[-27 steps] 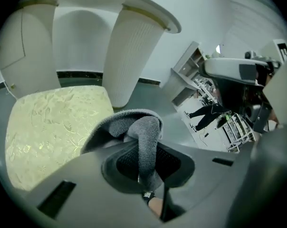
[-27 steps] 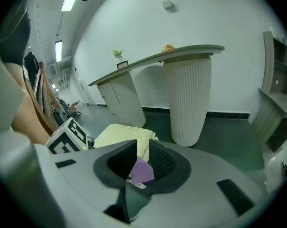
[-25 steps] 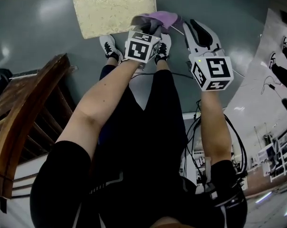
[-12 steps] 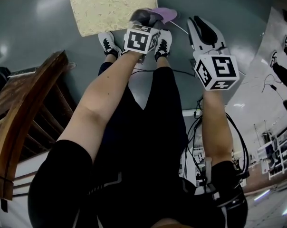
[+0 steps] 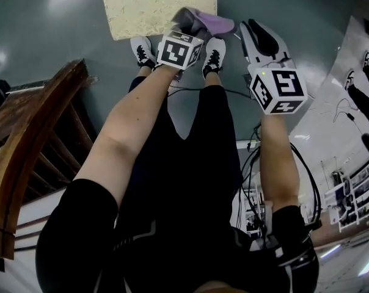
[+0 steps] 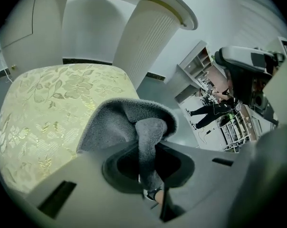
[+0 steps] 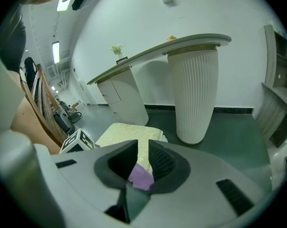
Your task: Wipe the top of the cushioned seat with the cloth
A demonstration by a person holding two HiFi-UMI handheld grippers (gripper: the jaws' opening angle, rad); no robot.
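Gripping the cloth (image 5: pixel 212 23) in closed jaws, the left gripper (image 5: pixel 187 17) hangs over the cushioned seat's (image 5: pixel 154 5) near right corner. The right gripper's (image 5: pixel 256 34) jaws have just been closing; they stand slightly apart, empty, just right of the cloth.

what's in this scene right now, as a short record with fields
seat: pale gold floral cushioned seat, ahead of both tools
cloth: grey and purple fleece cloth, over the seat's near edge
left tool: shut on the cloth
right tool: jaws apart, just been closing, holding nothing
contact: cloth touching seat, cannot tell
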